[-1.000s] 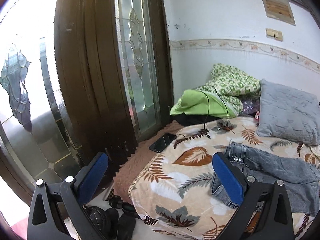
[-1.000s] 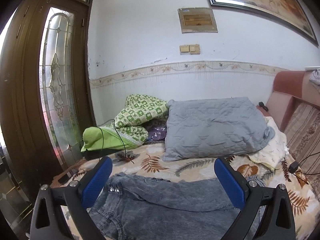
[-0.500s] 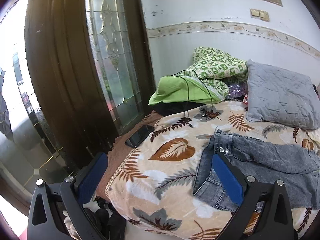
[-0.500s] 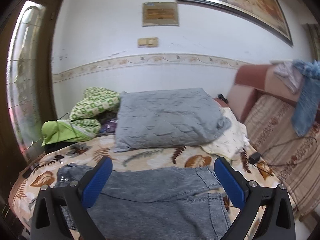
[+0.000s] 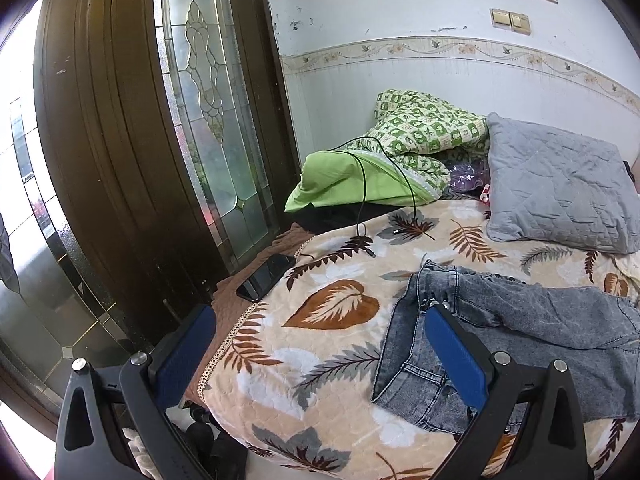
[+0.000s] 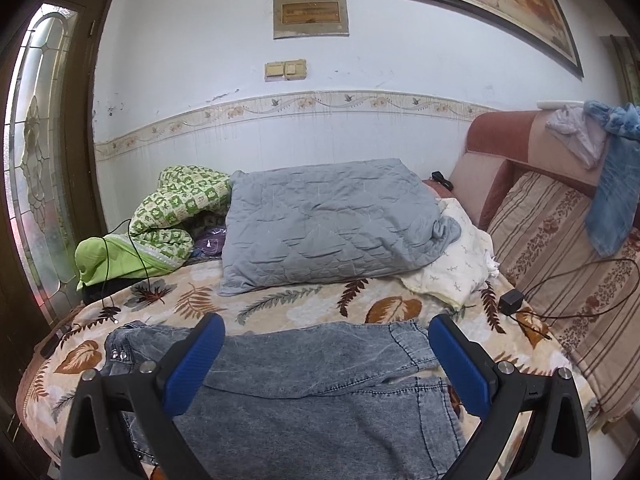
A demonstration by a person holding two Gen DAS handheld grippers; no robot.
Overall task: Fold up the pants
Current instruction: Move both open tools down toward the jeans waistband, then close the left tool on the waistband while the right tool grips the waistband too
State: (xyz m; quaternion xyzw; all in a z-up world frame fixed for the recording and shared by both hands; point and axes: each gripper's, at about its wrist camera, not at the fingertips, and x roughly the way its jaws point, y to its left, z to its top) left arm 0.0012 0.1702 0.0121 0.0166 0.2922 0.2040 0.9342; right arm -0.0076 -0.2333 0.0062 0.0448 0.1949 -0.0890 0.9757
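Observation:
Grey washed-denim pants (image 6: 320, 392) lie spread across a leaf-patterned blanket (image 5: 332, 304) on the bed, waistband with metal buttons to the left. In the left wrist view the pants (image 5: 520, 332) lie at the right, their waist end under my right finger. My left gripper (image 5: 320, 360) is open and empty, above the bed's left corner. My right gripper (image 6: 326, 364) is open and empty, hovering over the middle of the pants.
A grey pillow (image 6: 328, 224), a green quilt (image 6: 168, 216) and a white cloth (image 6: 456, 264) lie at the back. A black phone (image 5: 266, 276) and a cable (image 5: 364, 200) lie near the left edge. A charger (image 6: 511, 301) sits at the right. A wooden glass door (image 5: 140, 140) stands left.
Both grippers have swung over the bed and stay open. The left view tilted down toward the pants' waist; the right view swung back left over the pants.

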